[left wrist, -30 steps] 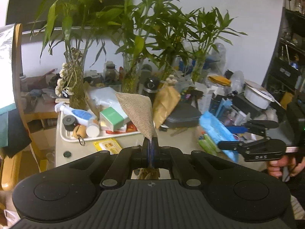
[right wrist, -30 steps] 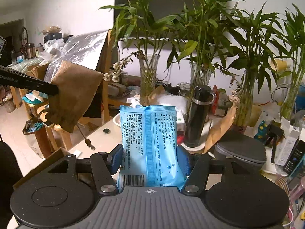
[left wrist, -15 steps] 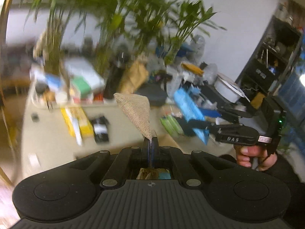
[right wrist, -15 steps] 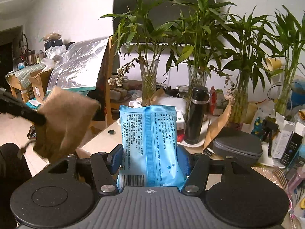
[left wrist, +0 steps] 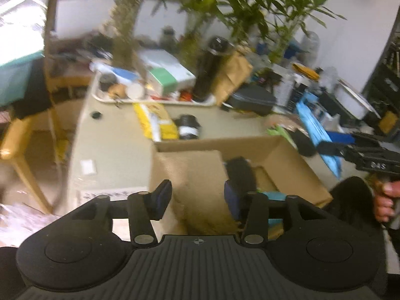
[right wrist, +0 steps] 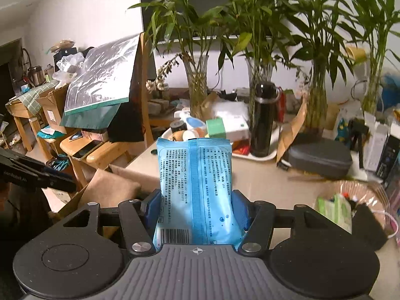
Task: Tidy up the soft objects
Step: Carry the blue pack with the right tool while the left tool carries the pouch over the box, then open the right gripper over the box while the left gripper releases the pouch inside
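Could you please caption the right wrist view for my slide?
Right gripper grips a blue wipes pack above the cluttered table.

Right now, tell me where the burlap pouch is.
In the left wrist view the burlap pouch drops between the opening left gripper pads into the cardboard box.

One open brown cardboard box sits at the near edge of the beige table. One tan burlap pouch and one blue plastic wipes packet are in view. Toward the far edge stand one tall black flask, three glass vases of bamboo, one white tray and one grey zipped case.
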Demonstrator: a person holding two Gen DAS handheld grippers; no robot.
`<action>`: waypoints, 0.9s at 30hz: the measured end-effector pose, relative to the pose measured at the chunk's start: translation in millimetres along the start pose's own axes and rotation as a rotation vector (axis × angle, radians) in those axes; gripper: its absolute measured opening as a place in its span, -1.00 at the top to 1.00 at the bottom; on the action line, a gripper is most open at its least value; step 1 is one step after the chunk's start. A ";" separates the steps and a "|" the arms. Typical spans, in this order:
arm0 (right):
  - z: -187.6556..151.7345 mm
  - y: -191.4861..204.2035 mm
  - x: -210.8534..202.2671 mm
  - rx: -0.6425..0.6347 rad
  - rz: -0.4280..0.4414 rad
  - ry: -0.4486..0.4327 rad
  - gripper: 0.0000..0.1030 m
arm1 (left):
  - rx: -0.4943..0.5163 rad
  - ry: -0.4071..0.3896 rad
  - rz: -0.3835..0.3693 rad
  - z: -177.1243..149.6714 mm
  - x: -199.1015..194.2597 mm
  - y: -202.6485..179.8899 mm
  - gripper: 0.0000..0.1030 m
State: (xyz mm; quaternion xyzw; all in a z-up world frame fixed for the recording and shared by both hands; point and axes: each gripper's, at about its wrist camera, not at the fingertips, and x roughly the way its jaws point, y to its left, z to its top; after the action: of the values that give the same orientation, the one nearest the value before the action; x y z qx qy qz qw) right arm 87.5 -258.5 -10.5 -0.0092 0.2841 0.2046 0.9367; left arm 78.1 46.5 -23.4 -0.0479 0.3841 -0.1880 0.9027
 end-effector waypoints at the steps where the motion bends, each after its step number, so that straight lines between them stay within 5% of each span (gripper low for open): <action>1: -2.1 1.0 0.3 0.008 -0.002 0.003 -0.21 | 0.004 -0.014 0.017 -2.1 -2.8 -0.2 0.08; 12: -5.4 10.9 8.2 0.132 -0.023 0.040 -0.23 | 0.064 -0.069 0.106 -20.6 -16.9 -6.5 0.07; 14: -9.0 10.5 18.0 0.160 -0.021 0.064 -0.39 | 0.080 -0.070 0.113 -22.4 -16.9 -8.3 0.07; 16: -15.3 10.4 29.3 0.177 -0.027 0.095 -0.75 | 0.098 -0.073 0.123 -23.5 -16.9 -10.5 0.06; 19: -22.6 15.2 34.5 0.151 -0.029 0.104 -0.95 | 0.119 -0.071 0.133 -25.8 -16.9 -12.8 0.06; 27: -28.2 16.7 40.3 0.138 -0.025 0.169 -1.00 | 0.163 -0.038 0.173 -30.4 -9.8 -17.9 0.06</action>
State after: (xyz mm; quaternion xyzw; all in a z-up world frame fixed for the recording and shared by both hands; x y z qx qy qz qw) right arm 96.5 -231.8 -54.1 0.0345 0.3752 0.1713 0.9103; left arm 44.9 35.4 -33.9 0.0557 0.3531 -0.1392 0.9235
